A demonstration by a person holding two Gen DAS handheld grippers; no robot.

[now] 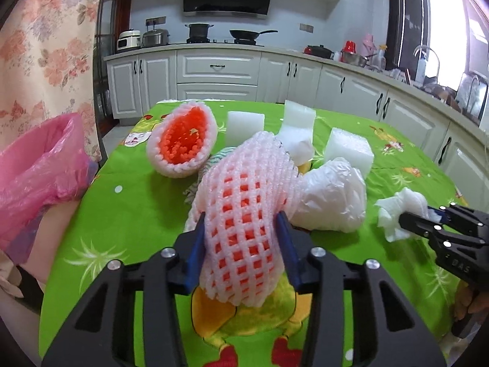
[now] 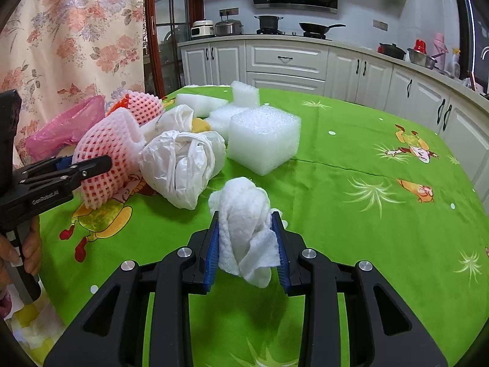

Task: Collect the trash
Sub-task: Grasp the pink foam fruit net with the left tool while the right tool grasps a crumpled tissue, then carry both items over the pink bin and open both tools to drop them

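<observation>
Pickup step: left tool (image 1: pixel 241 229) clenches the foam fruit net (image 1: pixel 241 214), right tool (image 2: pixel 246 238) grasps the crumpled tissue (image 2: pixel 247 223). Next, probably carry both to the pink bag (image 1: pixel 39 165) left of the left tool.

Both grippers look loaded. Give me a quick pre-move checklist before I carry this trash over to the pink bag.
1. Right gripper shut on the white tissue wad: ok.
2. Left gripper pads pressing the pink foam fruit net: ok, net bulges between them.
3. Net free of the neighbouring white plastic bag: cannot tell, they touch.
4. Pink trash bag mouth open: ok, at the table's left edge.
5. Tissue fully gathered: not ok, loose ends hang below the pads.
6. Path to bag: second foam net lies toward that side; cannot tell clearance.
</observation>
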